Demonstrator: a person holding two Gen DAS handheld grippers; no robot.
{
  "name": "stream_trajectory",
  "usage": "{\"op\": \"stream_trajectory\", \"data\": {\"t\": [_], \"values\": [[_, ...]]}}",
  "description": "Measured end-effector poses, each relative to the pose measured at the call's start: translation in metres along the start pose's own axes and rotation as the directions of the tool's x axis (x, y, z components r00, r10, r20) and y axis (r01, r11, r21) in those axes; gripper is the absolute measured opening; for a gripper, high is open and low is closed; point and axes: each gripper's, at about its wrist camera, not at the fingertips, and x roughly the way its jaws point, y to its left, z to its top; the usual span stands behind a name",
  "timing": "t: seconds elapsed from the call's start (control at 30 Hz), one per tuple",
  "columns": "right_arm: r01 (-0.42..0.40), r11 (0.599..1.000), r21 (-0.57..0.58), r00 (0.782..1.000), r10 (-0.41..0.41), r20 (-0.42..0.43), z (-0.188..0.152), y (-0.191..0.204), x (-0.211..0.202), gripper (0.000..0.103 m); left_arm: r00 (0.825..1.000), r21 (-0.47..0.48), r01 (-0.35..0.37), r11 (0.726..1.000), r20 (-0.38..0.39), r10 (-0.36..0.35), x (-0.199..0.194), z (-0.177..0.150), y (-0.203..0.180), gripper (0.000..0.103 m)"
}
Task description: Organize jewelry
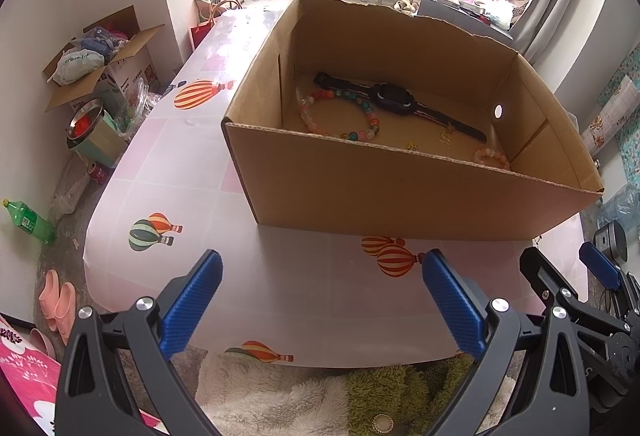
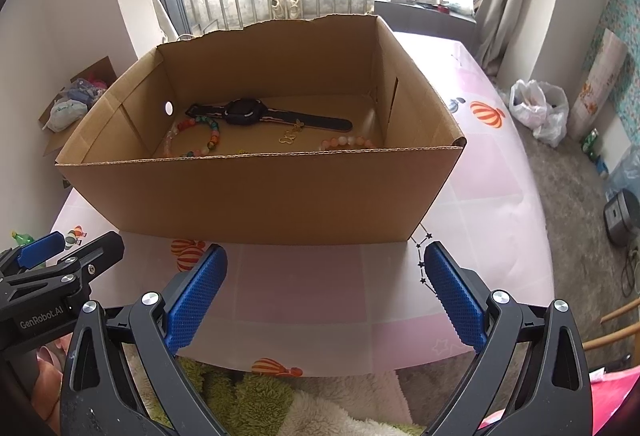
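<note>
Two grippers, both w/ fingers spread wide apart & holding nothing: left gripper (image 1: 322,300) and right gripper (image 2: 326,300) hover over the near table (image 2: 304,320) edge, short of the box (image 2: 256,196).

Most jewelry already lies on the box floor. In the right view: watch (image 2: 244,113) at 12 o'clock along the back, multicolor bead bracelet (image 2: 214,138) at approx 9, pink bead bracelet (image 2: 346,143) at 3, small gold butterfly piece (image 2: 291,135) between them. One item is outside: a dark star chain (image 2: 423,260) on the table at the box's near right corner, just beside the right gripper's right finger.

Handling, my guess: the chain is light, limp & thin, so likely to slip; pinch it mid-length, low to the table. Beads are hard, round, prob. rolly; grab across the strand. Watch strap is the easiest hold.

Hard to make out: the near box wall hides part of the floor & both bracelets' near arcs; the chain's far end runs up against the box corner, can't tell if it goes under. A tiny gold bit (image 1: 413,146) by the wall is too small to ID.
</note>
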Motion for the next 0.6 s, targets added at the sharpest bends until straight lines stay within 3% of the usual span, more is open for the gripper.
{"op": "stream_trajectory", "data": {"t": [0.6], "values": [[-0.005,1.000,0.005,1.000,0.005,0.001,0.0003,-0.0021,0.0000,0.095,1.000,0.004,-0.003,1.000,0.004,0.003,-0.0018,0.0010,-0.0029,0.097]]}}
